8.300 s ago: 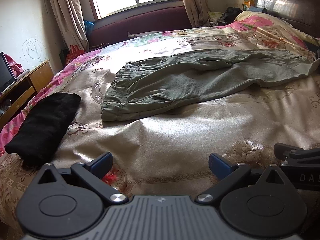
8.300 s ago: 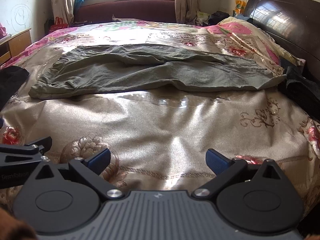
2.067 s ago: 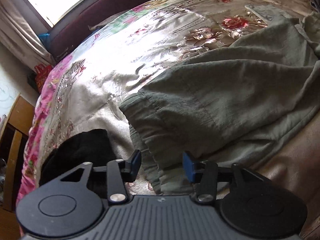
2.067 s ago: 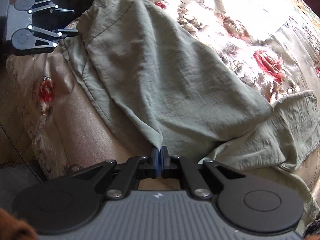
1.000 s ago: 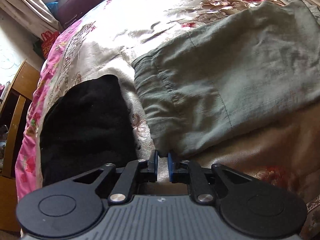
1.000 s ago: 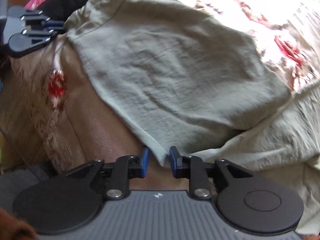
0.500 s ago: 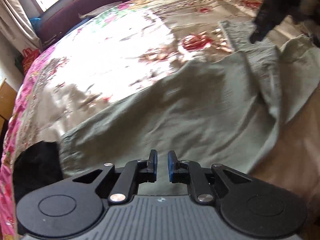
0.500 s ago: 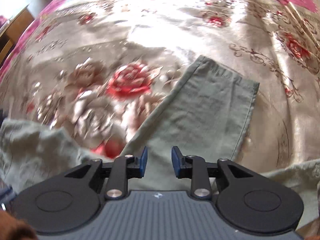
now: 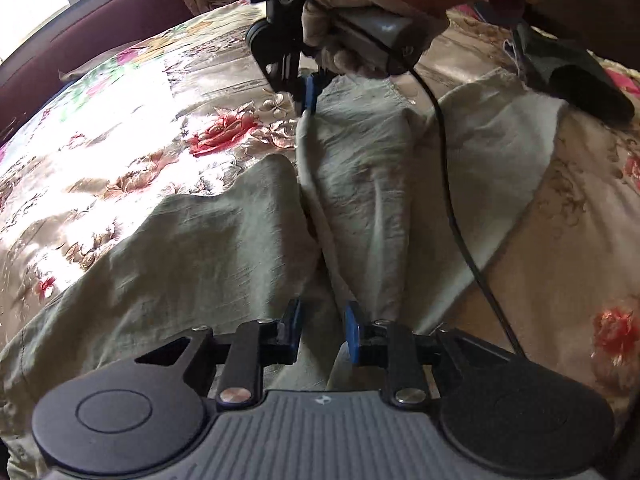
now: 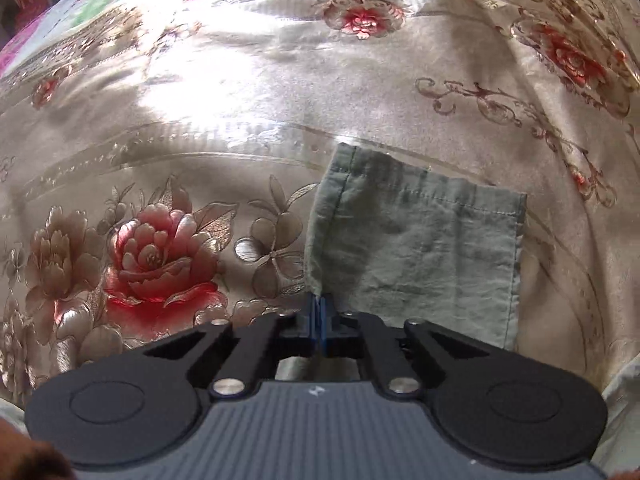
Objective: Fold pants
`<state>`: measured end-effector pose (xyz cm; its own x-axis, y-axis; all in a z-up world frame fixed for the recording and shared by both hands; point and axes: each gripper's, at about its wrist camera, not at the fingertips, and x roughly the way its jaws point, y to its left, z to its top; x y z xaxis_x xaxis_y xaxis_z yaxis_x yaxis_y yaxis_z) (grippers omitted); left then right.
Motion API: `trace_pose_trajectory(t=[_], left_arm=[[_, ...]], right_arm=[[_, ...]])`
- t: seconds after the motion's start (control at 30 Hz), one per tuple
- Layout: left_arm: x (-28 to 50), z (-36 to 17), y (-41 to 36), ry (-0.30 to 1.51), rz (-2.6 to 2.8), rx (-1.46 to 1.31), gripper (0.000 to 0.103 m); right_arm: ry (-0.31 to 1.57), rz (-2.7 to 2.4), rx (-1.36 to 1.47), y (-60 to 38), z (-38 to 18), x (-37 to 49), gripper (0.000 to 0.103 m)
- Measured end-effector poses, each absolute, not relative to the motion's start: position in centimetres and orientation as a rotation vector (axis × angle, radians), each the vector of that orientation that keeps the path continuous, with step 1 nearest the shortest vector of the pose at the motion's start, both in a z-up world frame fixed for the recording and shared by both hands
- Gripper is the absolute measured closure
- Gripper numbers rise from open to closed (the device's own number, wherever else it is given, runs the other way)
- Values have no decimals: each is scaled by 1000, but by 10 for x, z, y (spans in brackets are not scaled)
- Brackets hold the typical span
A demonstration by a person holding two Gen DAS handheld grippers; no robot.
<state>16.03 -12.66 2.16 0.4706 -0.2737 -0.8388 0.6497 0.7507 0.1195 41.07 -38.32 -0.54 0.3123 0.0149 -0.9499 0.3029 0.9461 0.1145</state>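
Under both grippers spreads the bedspread (image 10: 200,92), and on it the pants (image 9: 192,264) lie half folded. Ahead of the left gripper (image 9: 322,326) the cloth runs away toward the cuff; its jaws have just been opening, with cloth below the gap but nothing pinched. The right gripper (image 10: 319,312) has just clamped shut on the cuff's (image 10: 416,248) left edge — a thin bite. A quick pull could slip it free, I judge — or drag the fold askew.
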Motion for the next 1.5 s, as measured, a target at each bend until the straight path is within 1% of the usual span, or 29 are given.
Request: trace_pose_trajectory(t=[0.03, 0.07, 0.2, 0.3, 0.4, 0.43, 0.5, 0.6, 0.67, 0.73, 0.83, 0.9, 0.93, 1.03, 1.13, 1.2, 1.33, 1.4, 1.5], left_arm=[[163, 19, -126, 926, -584, 457, 65], [166, 18, -124, 931, -575, 447, 67], [172, 34, -116, 898, -541, 423, 68], [171, 52, -121, 840, -547, 459, 68], [161, 63, -137, 776, -602, 503, 68], [159, 64, -145, 766, -633, 523, 68], [152, 57, -162, 765, -690, 571, 68], [145, 36, -190, 805, -746, 641, 68], [142, 27, -202, 822, -771, 681, 68], [139, 23, -211, 828, -793, 729, 68], [137, 23, -217, 826, -819, 776, 68], [137, 25, -223, 819, -824, 799, 68], [136, 26, -226, 812, -826, 804, 68], [137, 36, -234, 780, -827, 797, 68], [142, 41, -240, 763, -840, 771, 68], [143, 43, -244, 749, -846, 761, 68], [141, 40, -252, 725, -878, 765, 68], [139, 34, -260, 722, -887, 778, 68], [138, 27, -271, 741, -898, 784, 68]], right_arm=[[1238, -177, 335, -389, 0, 410, 101], [1212, -156, 363, -394, 13, 408, 101], [1035, -75, 456, -417, 90, 375, 101], [885, -62, 556, -449, 145, 319, 101], [770, -144, 673, -491, 167, 249, 101], [745, -191, 716, -505, 163, 224, 101], [737, -317, 798, -533, 135, 179, 101], [859, -493, 856, -565, 59, 134, 100], [937, -537, 916, -576, 16, 123, 99], [916, -527, 944, -579, 2, 118, 93], [854, -505, 975, -585, 3, 122, 91], [847, -503, 961, -589, 6, 126, 87], [852, -503, 951, -591, 8, 128, 86], [914, -502, 879, -593, 13, 126, 86], [1026, -545, 787, -595, 15, 115, 86], [1040, -558, 723, -596, 24, 109, 86], [1009, -512, 557, -584, 48, 115, 86], [1037, -416, 543, -578, 45, 130, 87], [1120, -325, 513, -573, 24, 159, 87]])
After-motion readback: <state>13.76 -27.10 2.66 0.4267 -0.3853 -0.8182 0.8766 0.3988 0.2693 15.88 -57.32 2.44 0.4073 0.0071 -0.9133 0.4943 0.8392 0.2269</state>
